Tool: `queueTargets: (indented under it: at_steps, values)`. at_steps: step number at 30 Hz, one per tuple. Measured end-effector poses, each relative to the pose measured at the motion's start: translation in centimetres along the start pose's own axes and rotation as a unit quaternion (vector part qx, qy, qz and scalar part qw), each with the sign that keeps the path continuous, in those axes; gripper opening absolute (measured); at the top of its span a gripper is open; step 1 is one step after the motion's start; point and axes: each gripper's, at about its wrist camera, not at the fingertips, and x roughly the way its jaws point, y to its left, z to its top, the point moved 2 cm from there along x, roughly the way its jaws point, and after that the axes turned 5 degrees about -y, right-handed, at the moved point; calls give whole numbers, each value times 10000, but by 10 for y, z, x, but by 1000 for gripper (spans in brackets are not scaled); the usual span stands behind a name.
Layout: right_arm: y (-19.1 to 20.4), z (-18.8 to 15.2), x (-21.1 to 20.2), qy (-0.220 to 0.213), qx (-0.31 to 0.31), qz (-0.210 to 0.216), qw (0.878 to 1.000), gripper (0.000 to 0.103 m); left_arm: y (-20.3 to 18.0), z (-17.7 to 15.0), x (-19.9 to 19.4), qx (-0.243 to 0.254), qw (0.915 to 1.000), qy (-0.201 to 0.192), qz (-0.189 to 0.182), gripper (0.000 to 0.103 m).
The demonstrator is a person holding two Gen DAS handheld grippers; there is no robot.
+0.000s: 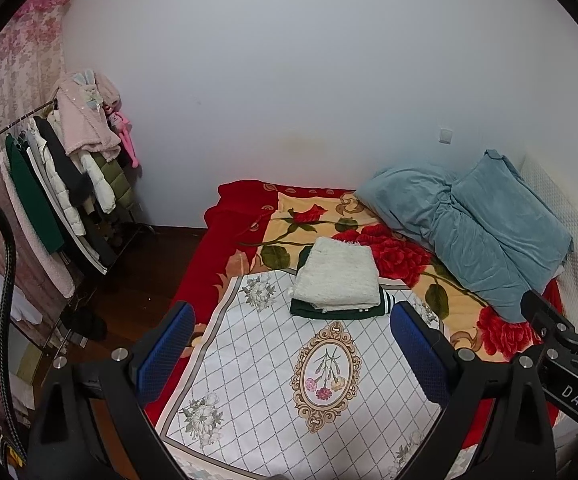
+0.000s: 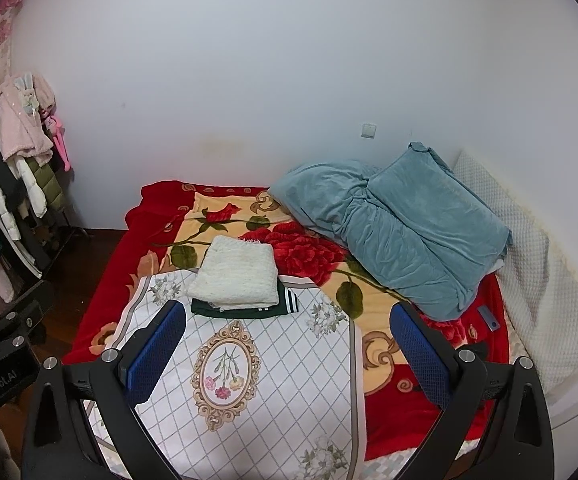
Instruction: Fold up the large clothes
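A folded white fuzzy garment lies on top of a folded dark green garment at the far end of a white diamond-pattern cloth spread on the bed. My left gripper is open and empty, held above the cloth short of the stack. My right gripper is open and empty too, also above the cloth. The right gripper's body shows at the right edge of the left wrist view.
A red rose-print blanket covers the bed. A teal quilt is bunched at the back right against a white quilted pad. A clothes rack stands left of the bed on dark floor.
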Motion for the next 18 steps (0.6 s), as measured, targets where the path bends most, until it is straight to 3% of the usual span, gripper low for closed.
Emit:
queueTargets:
  at_steps: [18]
  values:
    - [-2, 1, -1, -20, 8, 13, 10000, 103, -2, 1, -6, -70, 10000, 7, 13, 100]
